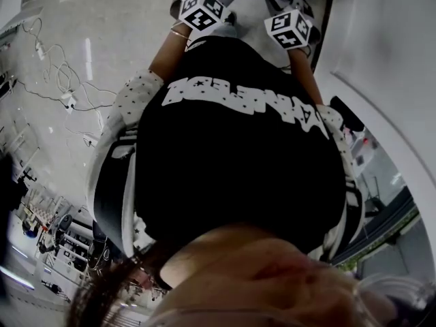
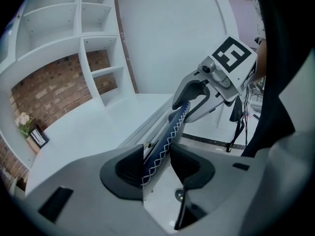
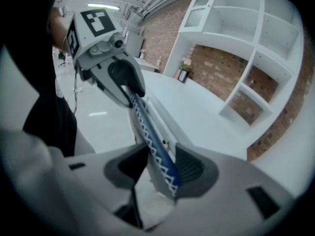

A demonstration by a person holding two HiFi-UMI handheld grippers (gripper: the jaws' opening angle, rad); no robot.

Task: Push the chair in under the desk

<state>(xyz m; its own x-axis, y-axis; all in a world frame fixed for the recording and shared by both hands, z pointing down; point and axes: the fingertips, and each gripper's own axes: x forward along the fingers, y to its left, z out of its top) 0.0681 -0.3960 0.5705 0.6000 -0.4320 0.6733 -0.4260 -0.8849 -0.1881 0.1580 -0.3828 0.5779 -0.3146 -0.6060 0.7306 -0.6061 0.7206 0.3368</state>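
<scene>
Across the head view, a person's black-shirted torso (image 1: 238, 162) fills the frame and hides nearly everything beyond it. Only the two marker cubes (image 1: 203, 9) clear it, at the top edge. The white desk (image 2: 88, 127) and white shelving (image 2: 93, 43) against a brick wall (image 2: 49, 90) appear in both gripper views, bent by the wide lens. Of the chair (image 2: 165, 141), only the blue, white-stitched top edge of its back is visible, just beside the desk's front edge; seat and legs are out of sight. The left gripper (image 2: 157, 145) stands wide, straddling that edge, which lies against one pad with a gap at the other. The right gripper (image 3: 161, 145) straddles the same edge farther along, jaws likewise apart, though blur softens the contact. Smallest are the flowers (image 2: 22, 121) and a framed picture (image 2: 38, 137) at the desk's far end.
</scene>
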